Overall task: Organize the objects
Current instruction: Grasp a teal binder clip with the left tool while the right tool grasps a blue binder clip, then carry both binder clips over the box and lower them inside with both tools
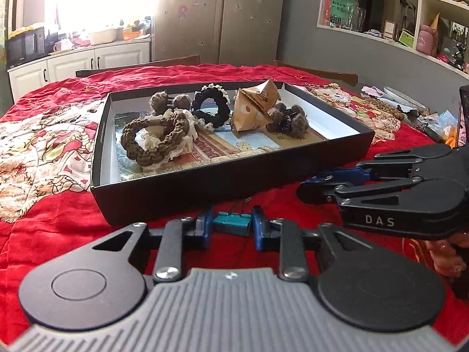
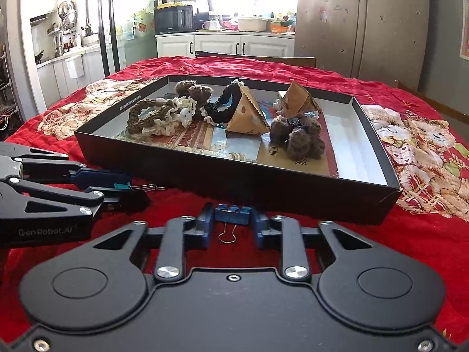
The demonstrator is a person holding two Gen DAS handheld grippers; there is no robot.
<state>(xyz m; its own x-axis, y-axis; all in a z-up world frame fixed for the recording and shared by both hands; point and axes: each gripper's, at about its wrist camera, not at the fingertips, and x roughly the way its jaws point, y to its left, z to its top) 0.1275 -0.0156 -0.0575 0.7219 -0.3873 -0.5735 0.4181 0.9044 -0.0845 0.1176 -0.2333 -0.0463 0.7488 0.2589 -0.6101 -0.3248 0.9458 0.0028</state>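
A soft quilted red cloth (image 1: 258, 73) covers the worktop. The tray (image 2: 234, 173) looks like matt black card, white inside. In it lie knitted woolly hair ties (image 1: 155, 140), fuzzy pompom clips (image 2: 299, 138) and creased brown paper packets (image 2: 246, 114). The teal binder clip (image 1: 232, 225) has thin metal wire handles.

Both wrist cameras sit low and close before the black tray's (image 1: 222, 187) near wall, facing across it toward the kitchen. The left view stands nearer its left corner, the right view rightward; both share the tray (image 2: 263, 187) and its contents.
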